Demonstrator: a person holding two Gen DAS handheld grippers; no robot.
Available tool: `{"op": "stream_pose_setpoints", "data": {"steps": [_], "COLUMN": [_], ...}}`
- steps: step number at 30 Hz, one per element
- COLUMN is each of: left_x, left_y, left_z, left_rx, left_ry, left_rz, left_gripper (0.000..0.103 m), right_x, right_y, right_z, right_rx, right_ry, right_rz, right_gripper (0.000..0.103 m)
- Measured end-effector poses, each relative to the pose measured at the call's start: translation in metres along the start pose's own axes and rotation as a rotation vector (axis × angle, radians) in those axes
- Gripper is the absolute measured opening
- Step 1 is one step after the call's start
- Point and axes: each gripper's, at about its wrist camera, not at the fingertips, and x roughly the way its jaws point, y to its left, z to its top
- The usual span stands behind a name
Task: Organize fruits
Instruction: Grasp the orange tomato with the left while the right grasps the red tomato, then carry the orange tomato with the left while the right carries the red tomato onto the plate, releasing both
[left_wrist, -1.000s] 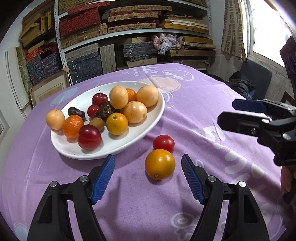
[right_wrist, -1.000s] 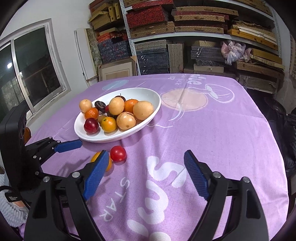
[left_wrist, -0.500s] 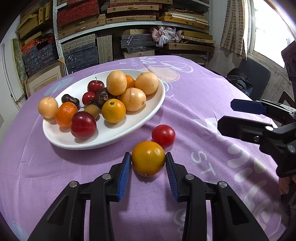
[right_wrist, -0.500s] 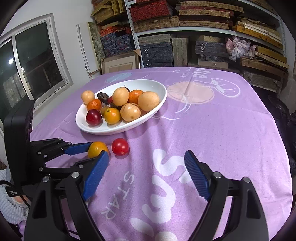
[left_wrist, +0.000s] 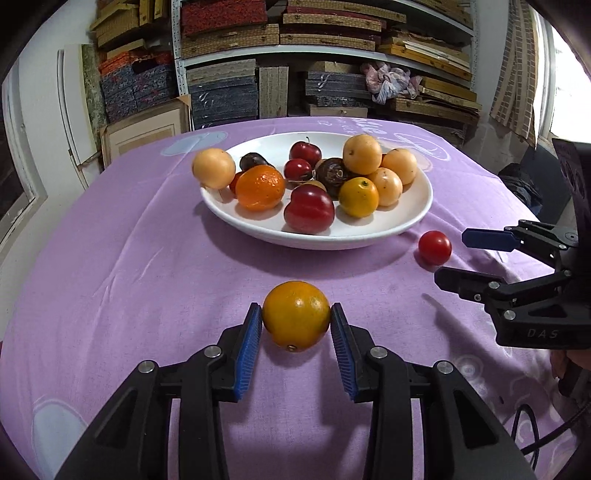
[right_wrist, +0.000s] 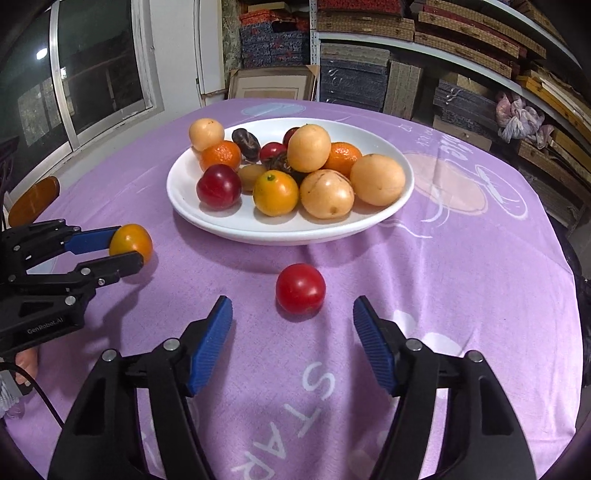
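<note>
Purple tablecloth (right_wrist: 461, 277), red fruit (right_wrist: 300, 288) seemingly just ahead of right hand-held gripper (right_wrist: 291, 334).

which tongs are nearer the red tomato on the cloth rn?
Right. The right tongs straddle open just short of the red tomato, not touching it. The left tongs are off to the side, shut on the orange fruit.

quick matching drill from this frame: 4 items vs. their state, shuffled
1. left claw
2. right claw
3. tomato
4. plum

A. in the plate
B. loose on the cloth
C. shut on the yellow fruit
D. open, just been closing, pads touching nothing

Pairs: 1-C, 2-D, 3-B, 4-A
</note>
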Motion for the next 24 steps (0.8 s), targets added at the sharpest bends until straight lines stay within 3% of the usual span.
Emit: {"op": "stream_pose_setpoints", "data": {"steps": [8, 14, 21, 24], "left_x": [0.004, 0.007, 0.013, 0.005], "left_y": [-0.001, -0.002, 0.003, 0.002], "left_z": [-0.001, 0.0, 0.006, 0.007], "left_rx": [0.006, 0.015, -0.026, -0.027], "left_ry": [0.014, 0.021, 0.039, 0.008], "left_rz": [-0.009, 0.004, -0.021, -0.013], "left_gripper": [0.038, 0.039, 0.038, 0.038], "right_x": [0.016, 0.024, 0.019, 0.012], "right_y": [-0.012, -0.011, -0.011, -0.01], "right_z": [0.011, 0.015, 0.01, 0.007], "right_rx": [0.06, 0.058, 0.071, 0.076], "right_ry": [0.02, 0.047, 0.041, 0.031], "right_rz": [0.043, 0.047, 0.056, 0.057], "right_gripper": [0.055, 0.03, 0.03, 0.029]}}
